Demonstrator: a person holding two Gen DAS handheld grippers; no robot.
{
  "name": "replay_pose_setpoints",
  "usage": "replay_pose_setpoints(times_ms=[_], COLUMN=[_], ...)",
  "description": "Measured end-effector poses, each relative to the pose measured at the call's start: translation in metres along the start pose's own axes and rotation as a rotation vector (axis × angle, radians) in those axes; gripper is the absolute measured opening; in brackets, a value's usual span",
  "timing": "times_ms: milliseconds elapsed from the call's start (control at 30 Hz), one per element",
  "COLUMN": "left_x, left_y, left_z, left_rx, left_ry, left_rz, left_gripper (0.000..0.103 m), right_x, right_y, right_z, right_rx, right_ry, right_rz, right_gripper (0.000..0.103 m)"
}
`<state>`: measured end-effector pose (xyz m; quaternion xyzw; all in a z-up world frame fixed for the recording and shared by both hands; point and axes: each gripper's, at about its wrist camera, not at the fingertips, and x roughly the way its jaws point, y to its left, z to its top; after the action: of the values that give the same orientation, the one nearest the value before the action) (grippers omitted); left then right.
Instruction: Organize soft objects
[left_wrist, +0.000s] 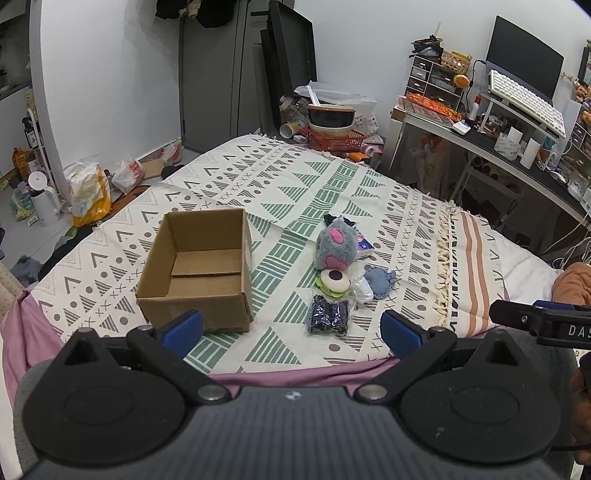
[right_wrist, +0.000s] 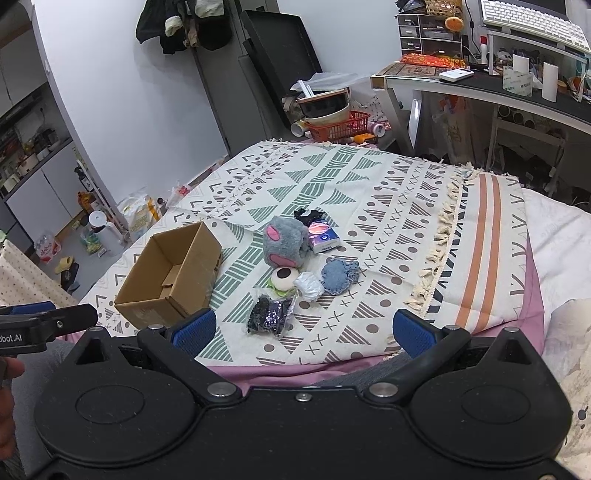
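Two handheld grippers hover at the near edge of a bed covered by a patterned blanket (left_wrist: 332, 192), both with jaws spread wide and holding nothing. The left gripper (left_wrist: 291, 330) faces an open cardboard box (left_wrist: 199, 269), which looks empty. The right gripper (right_wrist: 304, 330) faces a small cluster of soft things just right of the box: a grey plush toy (right_wrist: 282, 245) with pink patches, a round cream toy (right_wrist: 283, 278) with a dark spot, a blue knitted pouch (right_wrist: 338, 278), a crumpled white item (right_wrist: 309, 286) and a clear bag of dark material (right_wrist: 269, 315).

Judging by the empty box, sorting has not yet begun. The next move probably calls for reaching forward and closing on the nearest piece, likely the bag.

A small colourful packet (right_wrist: 323, 238) and something black (right_wrist: 308, 216) sit partly hidden behind the plush; neither can be identified.
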<state>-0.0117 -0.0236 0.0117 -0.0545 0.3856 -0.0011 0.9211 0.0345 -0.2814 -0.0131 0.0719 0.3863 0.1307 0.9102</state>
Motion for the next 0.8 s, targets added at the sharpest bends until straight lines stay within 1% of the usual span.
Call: replay_pose_setpoints(times_ms=[233, 433, 667, 800], left_x=[0.011, 0.023, 0.042, 0.056], left_y=[-0.004, -0.009, -0.019, -0.020], left_z=[0.001, 0.005, 0.009, 0.011], left_rx=[0.001, -0.017, -0.010, -0.019], left_ry=[0.006, 0.014, 0.021, 0.028], left_rz=[0.001, -0.004, -0.011, -0.014], left_gripper=[0.102, 0.102, 0.102, 0.101], right_x=[0.009, 0.023, 0.046, 0.061], right_y=[-0.005, -0.011, -0.024, -0.027], right_z=[0.002, 0.003, 0.010, 0.014], right_rx=[-0.001, 0.006, 0.068, 0.077], right_ry=[0.007, 0.023, 0.051, 0.071], right_rz=[0.014, 0.020, 0.014, 0.018], right_gripper=[0.103, 0.103, 0.103, 0.103])
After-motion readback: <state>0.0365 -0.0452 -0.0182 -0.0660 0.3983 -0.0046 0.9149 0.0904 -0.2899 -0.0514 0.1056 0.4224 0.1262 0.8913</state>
